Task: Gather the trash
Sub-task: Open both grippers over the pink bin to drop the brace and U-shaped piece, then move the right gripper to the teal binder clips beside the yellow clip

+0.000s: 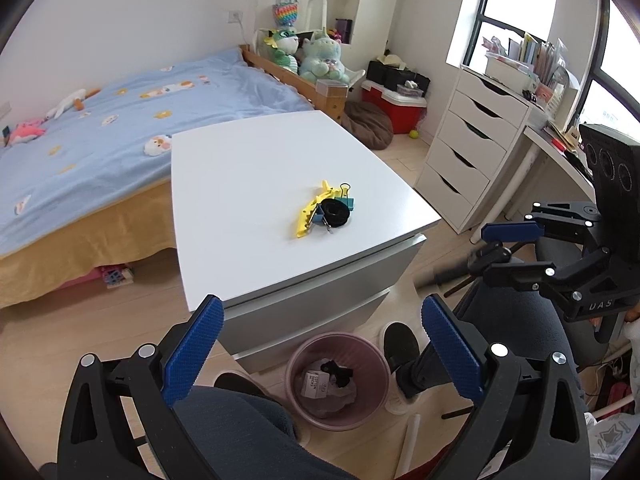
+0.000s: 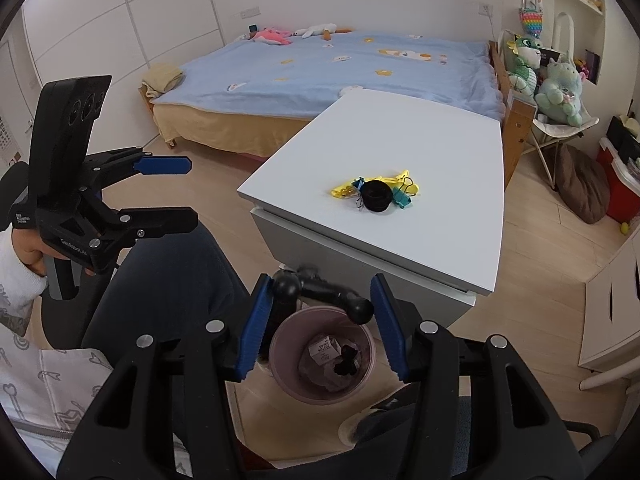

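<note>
A pink waste bin (image 1: 338,380) stands on the floor in front of the white table (image 1: 248,160); it also shows in the right wrist view (image 2: 322,354) with a box and dark scraps inside. A small pile lies on the table: a yellow plastic piece (image 1: 310,212), a black tape roll (image 1: 336,212) and teal binder clips (image 1: 345,199); the pile also shows in the right wrist view (image 2: 376,194). My right gripper (image 2: 320,320) is open above the bin, with a black dumbbell-shaped piece (image 2: 324,294) blurred between its fingers. My left gripper (image 1: 320,344) is open and empty.
A bed (image 1: 100,120) with a blue cover stands beyond the table. A white drawer unit (image 1: 468,148) and a desk stand to the right. The person's legs and shoes (image 1: 400,344) are beside the bin.
</note>
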The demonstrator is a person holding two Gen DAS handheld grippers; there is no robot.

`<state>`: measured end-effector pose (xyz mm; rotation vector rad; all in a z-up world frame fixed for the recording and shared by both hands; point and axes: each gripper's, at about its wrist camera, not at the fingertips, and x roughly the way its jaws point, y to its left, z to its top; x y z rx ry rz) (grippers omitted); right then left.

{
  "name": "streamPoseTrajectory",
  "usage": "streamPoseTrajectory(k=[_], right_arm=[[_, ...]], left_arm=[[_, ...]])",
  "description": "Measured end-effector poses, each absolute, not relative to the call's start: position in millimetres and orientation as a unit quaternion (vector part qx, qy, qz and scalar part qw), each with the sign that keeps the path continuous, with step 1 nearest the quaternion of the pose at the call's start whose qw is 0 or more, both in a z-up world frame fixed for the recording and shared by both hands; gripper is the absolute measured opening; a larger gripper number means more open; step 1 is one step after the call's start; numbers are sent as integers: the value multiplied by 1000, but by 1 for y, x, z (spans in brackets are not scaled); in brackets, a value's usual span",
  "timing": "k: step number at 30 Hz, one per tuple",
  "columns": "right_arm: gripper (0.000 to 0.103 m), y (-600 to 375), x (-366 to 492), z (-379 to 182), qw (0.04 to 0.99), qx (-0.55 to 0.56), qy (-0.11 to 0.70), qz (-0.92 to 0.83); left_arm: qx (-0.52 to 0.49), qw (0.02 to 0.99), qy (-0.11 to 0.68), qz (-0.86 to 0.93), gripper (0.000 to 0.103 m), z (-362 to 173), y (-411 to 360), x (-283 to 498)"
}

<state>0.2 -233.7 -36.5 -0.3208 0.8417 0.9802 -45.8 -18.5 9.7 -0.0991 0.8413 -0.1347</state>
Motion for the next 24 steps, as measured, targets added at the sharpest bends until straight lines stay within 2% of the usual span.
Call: streamPoseTrajectory(k=[1, 2, 3, 5, 6, 7, 8, 9, 14, 24], right_arm=[[20, -232, -1, -37, 784, -150, 391, 458], [10, -230, 0, -38, 780, -150, 394, 461], [11, -228, 0, -39, 780, -151, 395, 462], [21, -223, -1, -45, 778, -161, 398, 459], [51, -222, 2, -51, 782, -161, 401, 449], [85, -223, 6, -55, 791, -155, 404, 432], [96, -227, 9, -55, 801, -143, 400, 422], [100, -232, 11, -55, 809, -127, 393, 418], [100, -237, 22, -58, 811, -121, 415, 395], [100, -244, 27, -47, 820, -89, 406, 394]], left_arm=[[-49, 910, 407, -65, 95, 10, -18, -46], [-50, 910, 407, -65, 95, 10, -18, -47], [-52, 910, 406, -64, 95, 10, -17, -47], [-53, 910, 407, -64, 95, 9, -16, -47], [-54, 909, 408, -62, 95, 7, -15, -47], [-56, 908, 410, -61, 95, 6, -14, -47], [-56, 908, 411, -60, 95, 6, -15, -48], [-55, 908, 410, -59, 95, 6, -15, -48], [-54, 906, 417, -51, 95, 2, -13, -50], [-53, 906, 416, -53, 95, 3, -14, -47]])
